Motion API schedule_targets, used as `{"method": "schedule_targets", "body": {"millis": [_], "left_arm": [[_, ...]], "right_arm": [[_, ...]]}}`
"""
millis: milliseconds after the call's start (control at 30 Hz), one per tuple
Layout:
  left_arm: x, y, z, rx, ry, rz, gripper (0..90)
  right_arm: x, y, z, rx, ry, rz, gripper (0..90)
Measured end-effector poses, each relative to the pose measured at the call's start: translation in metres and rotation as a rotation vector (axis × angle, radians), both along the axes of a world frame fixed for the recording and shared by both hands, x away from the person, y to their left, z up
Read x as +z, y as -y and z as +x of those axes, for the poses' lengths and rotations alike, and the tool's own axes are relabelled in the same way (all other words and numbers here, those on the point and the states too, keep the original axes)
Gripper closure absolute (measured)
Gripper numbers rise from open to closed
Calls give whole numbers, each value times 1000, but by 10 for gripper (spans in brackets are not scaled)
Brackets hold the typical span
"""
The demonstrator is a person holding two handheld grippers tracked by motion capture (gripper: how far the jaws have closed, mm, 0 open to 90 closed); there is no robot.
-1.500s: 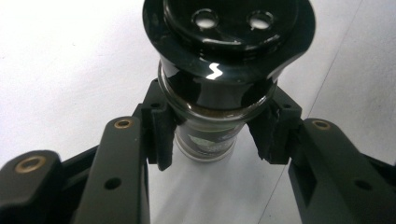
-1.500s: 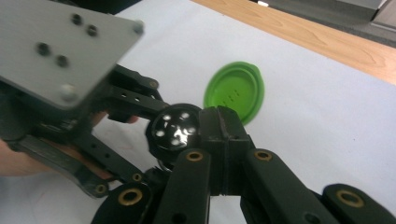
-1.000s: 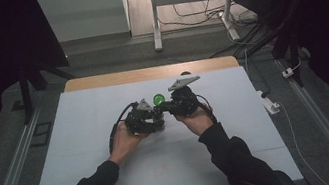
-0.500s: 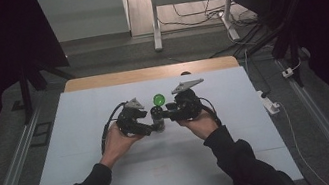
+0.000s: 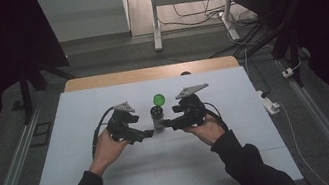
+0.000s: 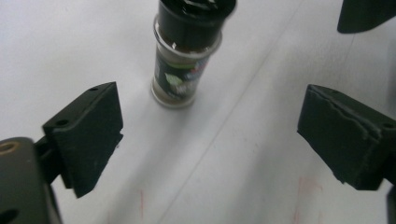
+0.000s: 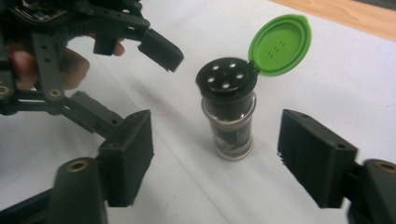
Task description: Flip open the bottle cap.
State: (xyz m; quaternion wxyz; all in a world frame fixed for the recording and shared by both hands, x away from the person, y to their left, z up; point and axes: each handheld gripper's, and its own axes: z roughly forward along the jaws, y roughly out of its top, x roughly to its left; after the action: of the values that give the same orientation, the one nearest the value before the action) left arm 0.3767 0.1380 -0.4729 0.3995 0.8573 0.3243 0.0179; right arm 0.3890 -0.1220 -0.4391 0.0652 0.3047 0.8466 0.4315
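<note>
No readable text anywhere. Printed label on the spice jar (image 6: 180, 77), dark with a green leaf mark and small red-blue patch, lettering too blurred to read in the left gripper view. Same label on the jar (image 7: 229, 130) in the right gripper view, pale print, illegible. Too small to tell in the high view (image 5: 158, 119). Faint red marks on the table (image 6: 306, 186), not letters.
</note>
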Motion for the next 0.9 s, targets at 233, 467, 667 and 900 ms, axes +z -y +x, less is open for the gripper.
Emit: {"method": "schedule_targets", "body": {"millis": [233,467,667,900], "left_arm": [[9,-19,-23,21,18,-9,17],[14,-42,-47,48,25,-29,6],[17,-70,-72,90,41,-38,1],[20,-97,-99,161,67,-55,0]], "right_arm": [[1,3,-10,28,-13,-13,134],[4,10,-23,48,-7,-14,72],[4,20,-34,64,2,-12,19],[3,37,-50,55,15,-21,0]]}}
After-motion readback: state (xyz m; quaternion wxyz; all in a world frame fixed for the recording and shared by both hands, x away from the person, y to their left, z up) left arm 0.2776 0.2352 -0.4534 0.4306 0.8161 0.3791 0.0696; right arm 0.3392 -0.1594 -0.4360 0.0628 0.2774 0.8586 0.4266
